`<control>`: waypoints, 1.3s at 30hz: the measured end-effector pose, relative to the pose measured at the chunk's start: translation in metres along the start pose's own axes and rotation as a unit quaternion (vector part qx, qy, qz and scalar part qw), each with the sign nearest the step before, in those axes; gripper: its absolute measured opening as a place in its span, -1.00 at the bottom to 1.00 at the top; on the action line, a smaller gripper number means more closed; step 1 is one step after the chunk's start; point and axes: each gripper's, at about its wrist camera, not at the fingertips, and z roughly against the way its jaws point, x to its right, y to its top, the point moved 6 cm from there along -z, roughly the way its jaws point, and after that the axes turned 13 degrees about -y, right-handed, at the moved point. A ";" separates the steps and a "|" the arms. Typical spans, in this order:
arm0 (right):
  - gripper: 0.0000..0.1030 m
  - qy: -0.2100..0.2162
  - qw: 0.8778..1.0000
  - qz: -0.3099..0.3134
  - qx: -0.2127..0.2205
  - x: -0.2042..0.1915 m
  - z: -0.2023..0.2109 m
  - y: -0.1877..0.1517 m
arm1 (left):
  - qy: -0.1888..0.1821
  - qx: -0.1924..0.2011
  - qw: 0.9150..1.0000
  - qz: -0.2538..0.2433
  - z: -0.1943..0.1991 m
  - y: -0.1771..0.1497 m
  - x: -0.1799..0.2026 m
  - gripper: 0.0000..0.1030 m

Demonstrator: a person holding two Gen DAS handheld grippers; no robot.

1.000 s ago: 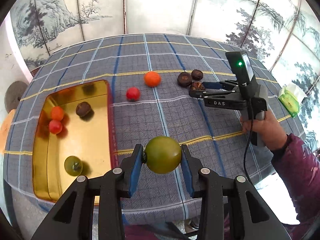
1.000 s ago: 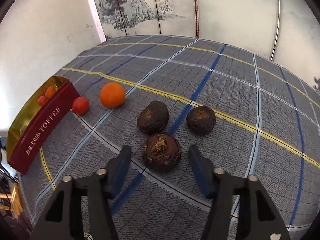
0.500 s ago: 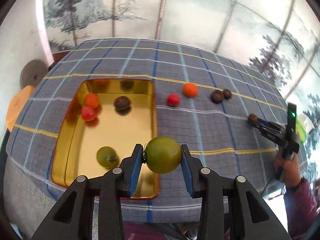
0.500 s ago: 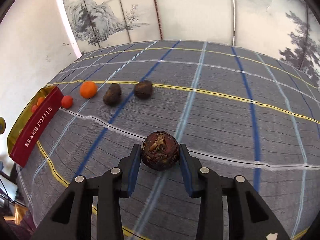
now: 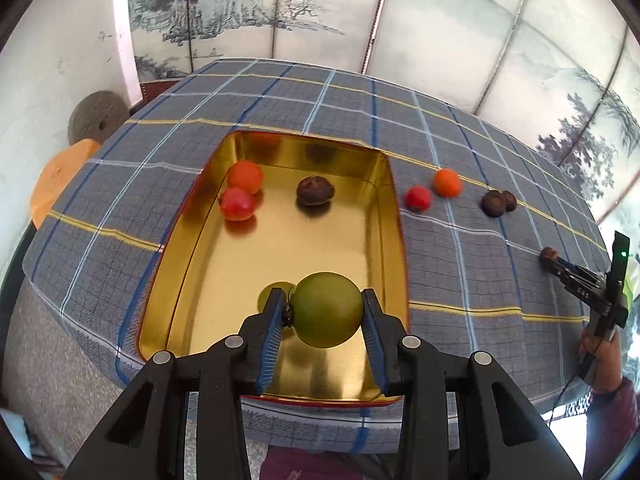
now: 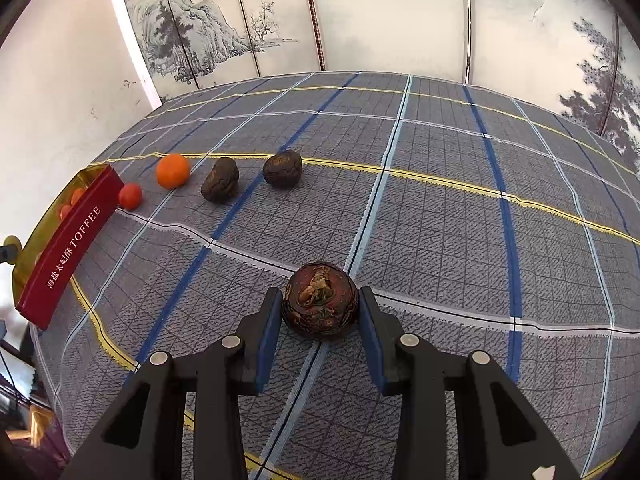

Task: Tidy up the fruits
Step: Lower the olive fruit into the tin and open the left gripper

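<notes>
Green fruit (image 5: 326, 310) sits clamped in your left hand-held gripper (image 5: 323, 322) above the gold tin (image 5: 192, 264); your right hand-held gripper (image 6: 319, 320) pinches a dark wrinkled fruit (image 6: 320, 305).

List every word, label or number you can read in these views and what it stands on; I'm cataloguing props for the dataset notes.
"TOFFEE": white letters on the red outer wall of the tin, right wrist view.
A run of Chinese characters before "TOFFEE" on that wall: too small to read reliably.
"DAS": small white letters on the right gripper body, left wrist view; faint, so uncertain.
Nothing else carries text.
</notes>
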 end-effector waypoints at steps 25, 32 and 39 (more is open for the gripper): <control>-0.29 -0.002 1.000 0.002 0.000 0.000 0.000 0.000 | 0.051 0.019 0.998 0.014 -0.016 -0.002 -0.064 -0.22; -0.29 -0.002 1.000 0.001 0.000 0.000 0.000 0.000 | 0.067 0.027 0.997 -0.001 -0.025 0.018 -0.067 -0.22; -0.29 -0.002 1.000 0.001 0.000 0.001 0.000 0.000 | 0.081 0.022 0.996 0.003 -0.034 0.020 -0.071 -0.17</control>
